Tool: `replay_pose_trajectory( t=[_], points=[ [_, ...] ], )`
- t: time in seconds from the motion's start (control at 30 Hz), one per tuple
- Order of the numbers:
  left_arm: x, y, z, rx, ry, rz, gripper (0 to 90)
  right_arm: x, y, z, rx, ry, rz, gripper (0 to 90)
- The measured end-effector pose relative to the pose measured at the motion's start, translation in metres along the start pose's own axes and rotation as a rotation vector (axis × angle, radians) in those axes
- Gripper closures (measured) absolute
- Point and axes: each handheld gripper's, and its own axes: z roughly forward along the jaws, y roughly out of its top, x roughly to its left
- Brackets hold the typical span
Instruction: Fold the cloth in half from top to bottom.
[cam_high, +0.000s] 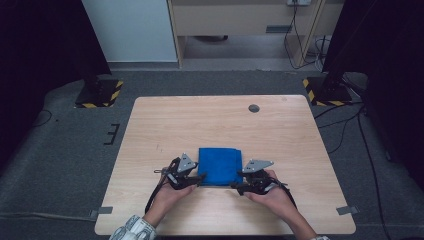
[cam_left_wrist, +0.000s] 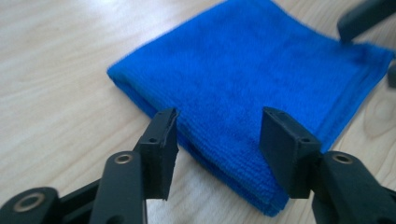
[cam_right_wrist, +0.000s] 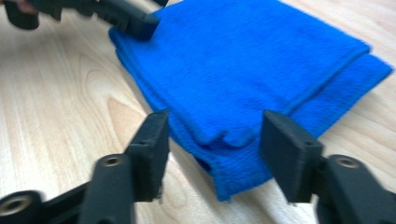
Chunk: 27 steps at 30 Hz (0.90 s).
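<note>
Blue cloth (cam_high: 219, 165) sits folded between my left gripper (cam_high: 201, 178) and right gripper (cam_high: 235, 186), both with jaws apart at its near corners; next I pinch them.

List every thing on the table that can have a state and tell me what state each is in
blue cloth: folded into a square, lying flat on the table, one lower corner layer slightly lifted.
left gripper: jaws open, standing either side of the cloth's near edge, not pressing it.
right gripper: jaws open around the cloth's corner, not pressing it.
table: level, bare wood around the cloth.
</note>
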Motion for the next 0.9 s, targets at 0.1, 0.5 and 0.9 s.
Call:
replay_pose_trajectory(
  t=[0.1, 0.5, 0.9],
  points=[
    [0.001, 0.000, 0.001, -0.004, 0.005, -0.004, 40.8, -0.002, 0.002, -0.001, -0.017, -0.027, 0.017, 32.0],
    [0.013, 0.009, -0.007, -0.039, 0.027, -0.093, 14.3, -0.015, 0.016, -0.002, -0.087, -0.102, 0.065, 13.3],
    [0.009, 0.025, -0.007, -0.034, -0.001, -0.072, 5.3, -0.022, 0.024, 0.001, -0.059, -0.154, 0.080, 8.3]
  ],
)
